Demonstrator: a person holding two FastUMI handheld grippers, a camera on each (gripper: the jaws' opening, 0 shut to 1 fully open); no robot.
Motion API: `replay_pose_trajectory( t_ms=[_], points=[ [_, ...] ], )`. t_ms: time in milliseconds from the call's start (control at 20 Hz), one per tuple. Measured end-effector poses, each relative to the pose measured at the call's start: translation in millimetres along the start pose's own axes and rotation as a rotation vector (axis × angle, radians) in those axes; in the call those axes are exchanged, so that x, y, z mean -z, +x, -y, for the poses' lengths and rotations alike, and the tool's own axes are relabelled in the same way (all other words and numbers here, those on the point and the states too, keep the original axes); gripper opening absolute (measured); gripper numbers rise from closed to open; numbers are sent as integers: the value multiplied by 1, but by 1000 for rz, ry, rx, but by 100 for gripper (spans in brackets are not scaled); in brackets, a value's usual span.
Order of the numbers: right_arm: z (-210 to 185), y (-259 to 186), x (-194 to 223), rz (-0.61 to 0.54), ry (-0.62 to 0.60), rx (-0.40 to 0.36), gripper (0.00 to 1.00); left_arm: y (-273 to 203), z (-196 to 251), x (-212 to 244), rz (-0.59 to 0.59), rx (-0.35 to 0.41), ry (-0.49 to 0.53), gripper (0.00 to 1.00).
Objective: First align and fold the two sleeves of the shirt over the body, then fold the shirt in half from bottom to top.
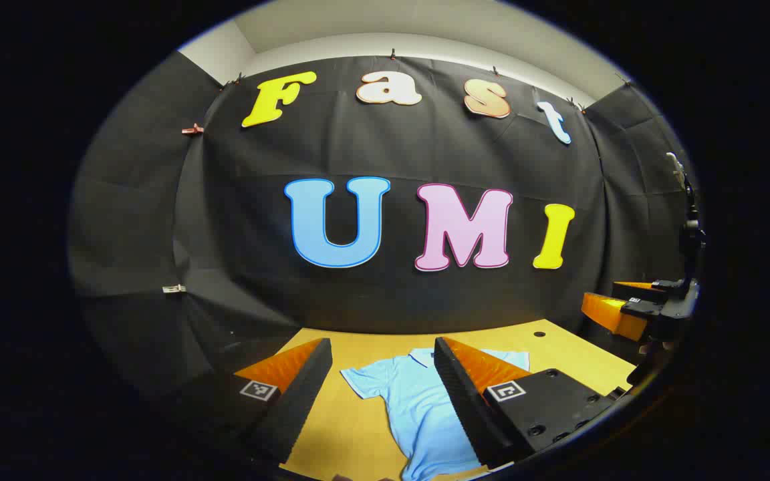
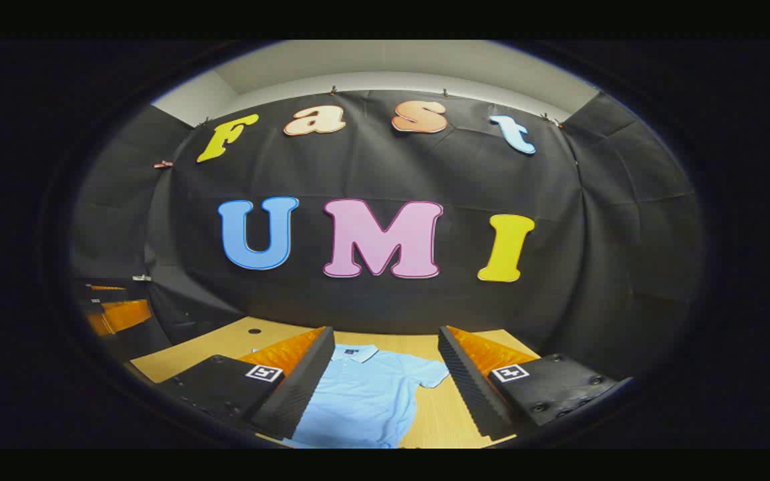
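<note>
Shirt [image 1: 418,407] lies flat on the table [image 1: 559,347], collar at the far end, hem toward us, both short sleeves spread out to the sides. We judge no fold is made yet: the sleeve step is the one in hand.

Left gripper [image 1: 385,394] hangs above the shirt's left half, fingers wide apart, nothing between them. Right gripper [image 2: 385,391] hangs over the right half, likewise spread and empty; in the left gripper view it sits high at the far right, well clear of the cloth.

Next move, as we read it: bring each gripper down to its own sleeve edge, pinch, and carry it inward over the body.

Table is bare pale wood with a small dark hole near the far edge. Black cloth wall behind, pale ceiling above.
</note>
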State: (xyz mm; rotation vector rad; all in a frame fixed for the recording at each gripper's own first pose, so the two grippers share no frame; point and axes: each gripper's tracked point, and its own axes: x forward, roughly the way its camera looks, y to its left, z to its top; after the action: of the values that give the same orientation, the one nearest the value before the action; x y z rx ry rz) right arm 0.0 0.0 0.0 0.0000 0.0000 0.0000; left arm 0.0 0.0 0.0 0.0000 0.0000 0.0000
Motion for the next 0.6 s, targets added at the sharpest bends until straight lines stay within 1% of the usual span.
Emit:
replay_pose_trajectory(
  t_ms=[300, 450, 600],
  points=[
    [23, 1, 8, -18, 4, 54, 97, 12, 12, 4, -21, 27, -7, 98],
    [33, 7, 17, -55, 6, 70, 97, 18, 12, 7, -33, 23, -12, 98],
    [42, 17, 19, -63, 10, 83, 97, 27, 15, 6, -41, 18, -20, 98]
  ],
)
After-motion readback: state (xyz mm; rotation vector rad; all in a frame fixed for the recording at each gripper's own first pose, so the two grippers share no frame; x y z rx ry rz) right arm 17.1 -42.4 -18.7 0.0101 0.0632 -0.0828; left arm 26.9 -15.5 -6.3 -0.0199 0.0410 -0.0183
